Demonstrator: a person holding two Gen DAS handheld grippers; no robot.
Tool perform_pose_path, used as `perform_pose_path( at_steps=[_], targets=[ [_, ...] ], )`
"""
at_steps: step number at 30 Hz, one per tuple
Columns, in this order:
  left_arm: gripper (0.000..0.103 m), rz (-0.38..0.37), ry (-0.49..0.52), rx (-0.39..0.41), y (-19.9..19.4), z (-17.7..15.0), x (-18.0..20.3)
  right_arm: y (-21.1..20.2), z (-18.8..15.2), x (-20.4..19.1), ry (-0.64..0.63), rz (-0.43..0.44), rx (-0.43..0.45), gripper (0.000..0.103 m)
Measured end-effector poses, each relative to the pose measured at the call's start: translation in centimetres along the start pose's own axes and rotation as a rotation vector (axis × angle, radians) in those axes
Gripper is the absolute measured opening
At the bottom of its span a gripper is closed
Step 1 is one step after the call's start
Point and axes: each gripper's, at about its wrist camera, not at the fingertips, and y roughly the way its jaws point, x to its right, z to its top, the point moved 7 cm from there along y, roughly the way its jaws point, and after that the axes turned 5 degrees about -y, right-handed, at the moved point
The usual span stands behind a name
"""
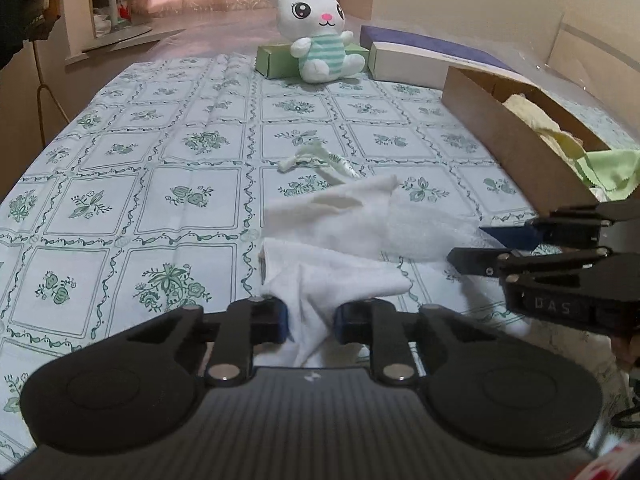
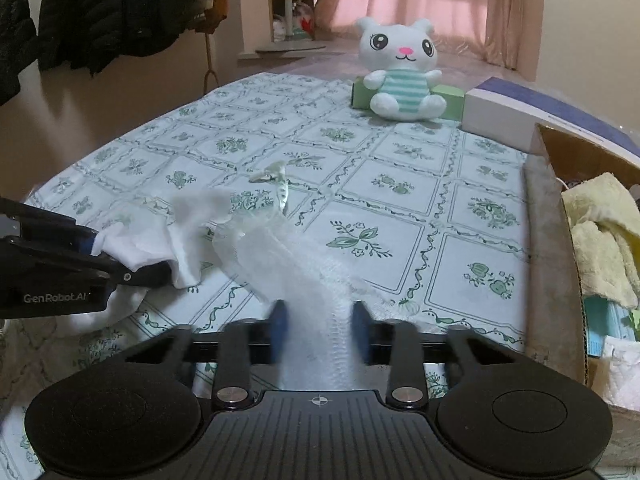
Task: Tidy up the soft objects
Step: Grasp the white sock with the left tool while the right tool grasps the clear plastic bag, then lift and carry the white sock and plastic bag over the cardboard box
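My left gripper (image 1: 311,322) is shut on a white cloth (image 1: 320,280) low over the flowered tablecloth; it also shows at the left of the right wrist view (image 2: 132,264). My right gripper (image 2: 320,328) has its jaws on either side of a white mesh net (image 2: 296,268) that runs between them; the fingers are blurred. It shows at the right of the left wrist view (image 1: 480,248). A cardboard box (image 1: 508,140) holding yellow and green cloths stands at the right, also in the right wrist view (image 2: 552,248).
A white plush bunny (image 1: 320,28) sits at the far end against a green box (image 1: 276,60), beside a white and purple box (image 1: 412,60). A small pale green tie (image 1: 316,160) lies mid-table. Dark coats (image 2: 100,8) hang at the left.
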Motion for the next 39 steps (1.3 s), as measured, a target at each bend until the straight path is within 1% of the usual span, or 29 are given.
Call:
perform_pose_path(
  at_steps=[3,6,9,14,21,32,39],
  targets=[
    [0.016,0.002,-0.019,0.000,-0.3,-0.1,-0.1,-0.2,0.1,0.0,0.019,0.011,-0.005,0.010],
    [0.015,0.007,-0.027,-0.001,-0.7,-0.2,-0.1,-0.7,0.0,-0.1,0.027,0.011,-0.013,0.006],
    [0.015,0.009,-0.029,0.001,-1.4,-0.3,0.0,-1.2,-0.1,-0.1,0.053,0.016,-0.018,0.004],
    [0.015,0.003,-0.028,0.017,-2.9,-0.1,0.4,-2.8,0.0,-0.2,0.087,0.022,-0.011,0.003],
    [0.015,-0.021,-0.020,0.066,-5.8,1.0,1.8,-6.0,0.6,-0.1,0.143,0.024,0.026,0.003],
    [0.015,-0.073,-0.005,0.161,-11.3,3.1,4.3,-13.5,0.8,1.2,0.277,0.035,0.116,0.003],
    [0.015,-0.107,0.027,0.203,-13.8,4.6,6.9,-18.4,0.7,2.9,0.357,0.024,0.178,0.003]
  ],
)
